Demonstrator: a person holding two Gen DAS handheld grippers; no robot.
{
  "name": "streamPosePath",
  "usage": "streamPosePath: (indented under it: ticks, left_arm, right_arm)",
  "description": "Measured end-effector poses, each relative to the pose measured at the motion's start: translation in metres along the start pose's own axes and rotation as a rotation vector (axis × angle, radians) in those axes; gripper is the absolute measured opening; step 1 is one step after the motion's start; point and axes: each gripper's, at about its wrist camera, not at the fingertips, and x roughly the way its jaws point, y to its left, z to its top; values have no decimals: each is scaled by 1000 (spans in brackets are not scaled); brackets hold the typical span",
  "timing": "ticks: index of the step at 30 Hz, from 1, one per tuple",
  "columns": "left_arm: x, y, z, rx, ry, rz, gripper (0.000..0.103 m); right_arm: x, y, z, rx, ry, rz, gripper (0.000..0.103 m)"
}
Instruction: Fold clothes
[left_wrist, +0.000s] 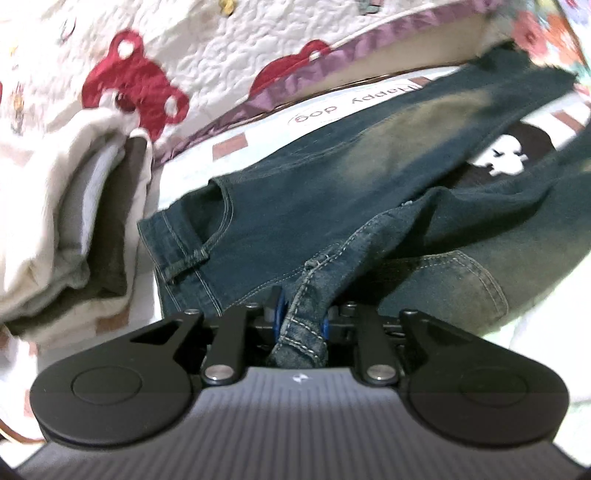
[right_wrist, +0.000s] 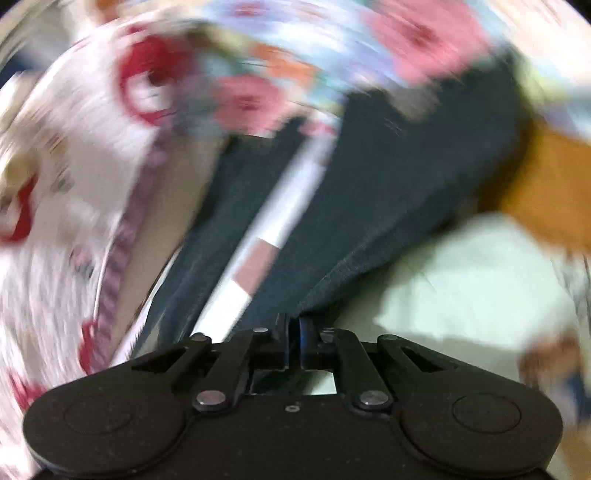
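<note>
Denim jeans (left_wrist: 332, 206) spread on printed bedsheet (left_wrist: 258, 136); left gripper (left_wrist: 299, 317) clamps waistband, right gripper (right_wrist: 293, 332) pinches hem.

Right wrist view is smearing badly with motion blur, especially toward the edges. Left view is staying mostly sharp, evenly lit, fisheye bending everything at the rim.

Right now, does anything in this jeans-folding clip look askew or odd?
The jeans lie crooked, legs splayed apart with bedsheet showing between them. The right wrist view is heavily motion-blurred. Otherwise nothing stands out.
</note>
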Motion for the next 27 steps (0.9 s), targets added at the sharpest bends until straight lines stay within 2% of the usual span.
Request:
streamPosePath:
  ticks: [2, 6, 10, 16, 19, 21, 23, 26, 27]
  left_arm:
    - [-3, -1, 0, 2, -15, 12, 18]
    - [-8, 19, 0, -103, -49, 18, 18]
    - [-11, 37, 3, -199, -76, 23, 18]
    - [31, 66, 35, -256, -55, 47, 18]
    - [54, 82, 52, -284, -44, 58, 19]
    - [70, 92, 63, -302, -36, 66, 18]
    - [88, 100, 70, -320, -20, 69, 18]
    - [130, 91, 48, -328, 56, 48, 18]
    - [133, 89, 46, -301, 49, 53, 18]
  right_arm:
    - [3, 10, 4, -30, -16, 25, 7]
    - [9, 39, 22, -104, -67, 72, 7]
    - [35, 90, 45, -233, -102, 104, 7]
    - [76, 170, 79, -431, -148, 148, 6]
    - [131, 217, 100, -587, -79, 110, 6]
    - [171, 243, 100, -710, -33, 54, 5]
    - [208, 254, 93, -756, 13, -2, 3]
    - [246, 263, 71, -817, 50, -69, 3]
    - [251, 263, 67, -838, 55, -78, 3]
